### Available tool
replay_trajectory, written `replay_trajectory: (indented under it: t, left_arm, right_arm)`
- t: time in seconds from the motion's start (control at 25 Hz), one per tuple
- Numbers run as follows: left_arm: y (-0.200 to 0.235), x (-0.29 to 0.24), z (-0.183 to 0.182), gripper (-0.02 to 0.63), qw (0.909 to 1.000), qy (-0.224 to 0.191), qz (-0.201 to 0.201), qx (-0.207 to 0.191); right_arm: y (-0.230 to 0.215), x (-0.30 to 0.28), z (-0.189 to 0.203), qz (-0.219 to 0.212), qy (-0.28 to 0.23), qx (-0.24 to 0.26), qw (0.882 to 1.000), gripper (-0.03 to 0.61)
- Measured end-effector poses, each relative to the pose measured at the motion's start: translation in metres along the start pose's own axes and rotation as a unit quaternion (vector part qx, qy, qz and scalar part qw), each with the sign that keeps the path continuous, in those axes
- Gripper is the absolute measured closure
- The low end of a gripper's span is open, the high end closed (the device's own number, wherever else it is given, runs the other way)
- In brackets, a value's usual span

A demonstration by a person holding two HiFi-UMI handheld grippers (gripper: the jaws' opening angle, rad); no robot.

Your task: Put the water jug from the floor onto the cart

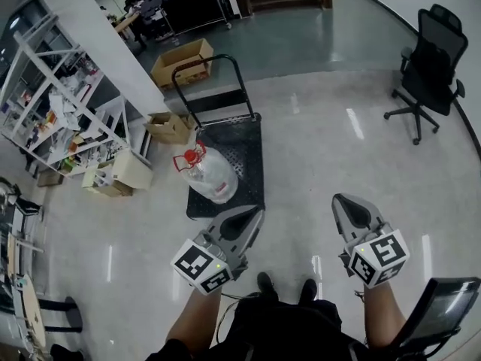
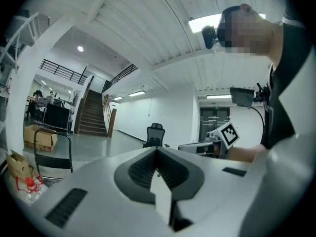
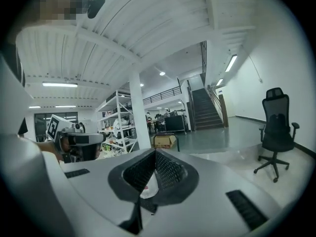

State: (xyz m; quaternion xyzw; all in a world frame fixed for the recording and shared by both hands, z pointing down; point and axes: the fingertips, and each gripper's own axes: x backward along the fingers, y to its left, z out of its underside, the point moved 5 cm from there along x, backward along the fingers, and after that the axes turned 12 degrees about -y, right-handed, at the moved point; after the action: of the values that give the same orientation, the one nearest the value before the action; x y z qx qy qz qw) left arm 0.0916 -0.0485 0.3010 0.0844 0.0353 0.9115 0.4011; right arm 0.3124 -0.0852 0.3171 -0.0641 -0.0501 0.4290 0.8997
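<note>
Both tongs are shut with nothing in them: my left gripper [image 1: 249,218] at lower centre, my right gripper [image 1: 346,205] to its right, jaws pressed together in each gripper view. Ahead of them, mid-frame, the water jug [image 1: 210,173] sits on the black deck of the cart [image 1: 249,145], red cap [image 1: 195,156] at its upper left. Clear plastic, and whether there's water inside I can't tell. Above the cart's handle [image 1: 204,65] lies an open cardboard box [image 1: 180,60], with a smaller cardboard box [image 1: 170,126] left of the cart; contents too small to make out.
</note>
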Motion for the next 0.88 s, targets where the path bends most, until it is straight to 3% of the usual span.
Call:
replay_trajectory:
  t: [0.2, 0.4, 0.52, 0.68, 0.88]
  left_arm:
    - [-0.017, 0.053, 0.008, 0.614, 0.9985, 0.001, -0.019, 0.051]
    - [-0.041, 0.122, 0.014, 0.614, 0.9981, -0.008, 0.008, 0.06]
    - [-0.043, 0.17, 0.024, 0.614, 0.9977, -0.005, 0.032, 0.06]
    - [-0.05, 0.228, 0.019, 0.614, 0.9977, -0.019, 0.031, 0.058]
    - [-0.095, 0.255, 0.003, 0.614, 0.9972, -0.032, 0.036, 0.057]
  right_arm:
    - [0.047, 0.027, 0.008, 0.002, -0.011, -0.002, 1.0, 0.577]
    - [0.109, 0.069, 0.027, 0.047, -0.009, 0.031, 0.998, 0.577]
    - [0.152, 0.091, 0.045, 0.07, -0.001, 0.019, 0.997, 0.577]
    - [0.216, 0.116, 0.057, 0.071, 0.02, 0.013, 0.997, 0.577]
    - [0.245, 0.17, 0.044, 0.075, 0.012, 0.025, 0.997, 0.577]
